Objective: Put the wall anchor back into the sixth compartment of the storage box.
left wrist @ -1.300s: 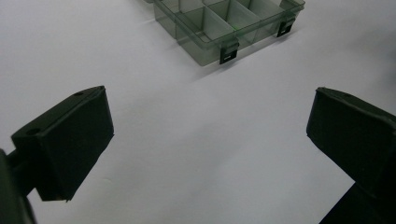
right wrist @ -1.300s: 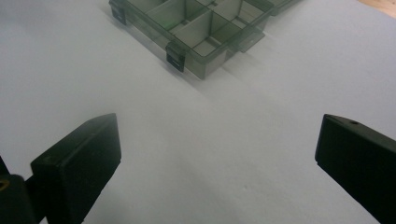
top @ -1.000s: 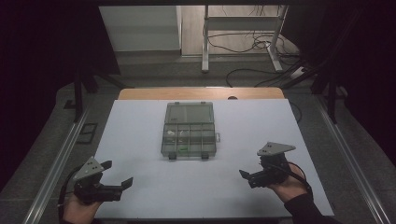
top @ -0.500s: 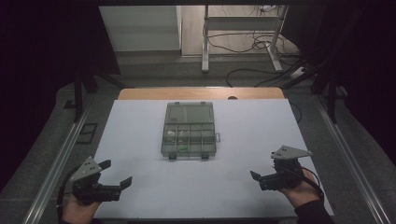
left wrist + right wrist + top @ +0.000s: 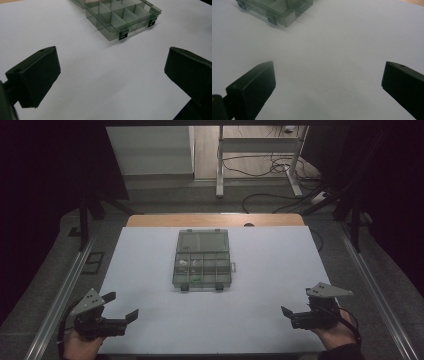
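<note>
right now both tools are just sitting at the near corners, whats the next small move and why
Probably ease the left tool forward toward the compartment box. Both tools are open and empty, the right tool too. The box lies open mid-table, apart from both, with its latches facing the person.
</note>
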`<action>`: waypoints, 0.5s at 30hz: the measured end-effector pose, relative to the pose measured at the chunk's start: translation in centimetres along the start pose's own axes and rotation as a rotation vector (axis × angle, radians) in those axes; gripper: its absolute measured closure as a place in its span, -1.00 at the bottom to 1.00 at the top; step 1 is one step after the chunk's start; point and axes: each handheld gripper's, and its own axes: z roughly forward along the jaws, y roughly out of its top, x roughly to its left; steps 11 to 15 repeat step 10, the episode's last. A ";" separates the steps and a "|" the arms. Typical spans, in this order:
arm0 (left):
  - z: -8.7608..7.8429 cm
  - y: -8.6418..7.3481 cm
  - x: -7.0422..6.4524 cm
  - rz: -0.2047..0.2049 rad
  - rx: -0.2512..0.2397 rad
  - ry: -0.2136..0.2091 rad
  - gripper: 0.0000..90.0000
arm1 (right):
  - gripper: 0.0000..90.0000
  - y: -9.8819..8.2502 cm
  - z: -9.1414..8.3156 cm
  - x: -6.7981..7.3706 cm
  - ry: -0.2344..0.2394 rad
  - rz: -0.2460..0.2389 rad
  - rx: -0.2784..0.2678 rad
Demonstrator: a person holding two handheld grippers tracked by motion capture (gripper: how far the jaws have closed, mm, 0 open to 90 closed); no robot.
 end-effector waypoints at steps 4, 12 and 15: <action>0.0 0.0 0.0 -0.001 0.003 -0.001 -0.98 | -1.00 -0.7 -0.6 -0.6 -0.013 0.030 -0.005; 0.2 0.0 0.0 0.004 0.012 -0.001 -0.98 | -1.00 -0.9 -0.9 -1.0 -0.009 0.061 -0.025; 0.2 0.0 0.0 0.004 0.012 -0.001 -0.98 | -1.00 -0.9 -0.9 -1.0 -0.009 0.061 -0.025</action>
